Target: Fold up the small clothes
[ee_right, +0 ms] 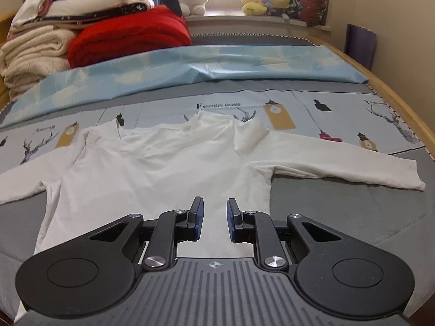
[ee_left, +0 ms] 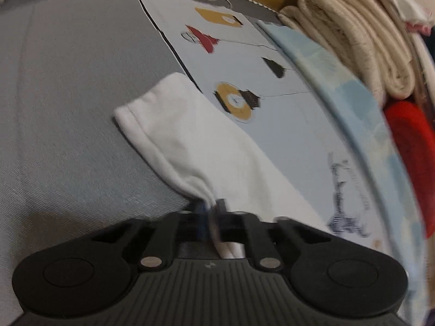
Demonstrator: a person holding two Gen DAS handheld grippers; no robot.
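Two grippers on one white long-sleeved top, and I'm running both. My left gripper [ee_left: 210,212] is clamped tight on a bunched bit of the white top [ee_right: 163,168]; cloth is pinched between the pads and a tail of it hangs back toward the body of the tool. From there the left sleeve [ee_left: 174,125] runs out toward 11 o'clock, cuff lying on the grey sheet [ee_left: 68,108] beside the printed bedcover [ee_left: 244,62]. My right gripper [ee_right: 214,217] has its jaws apart with nothing between them, hovering over the hem area of the top, which lies spread flat, collar at 12 o'clock, right sleeve [ee_right: 339,165] stretched to 3 o'clock. Further out at 10 o'clock: a red blanket [ee_right: 130,35] and a stack of cream blankets [ee_right: 30,54]. Risks, as I judge them: the left pinch is small and the view is blurred, so a quick pull could slip the cloth out or drag the whole top askew; the right side has no hold, so nothing anchors the body and the fold could come out crooked.
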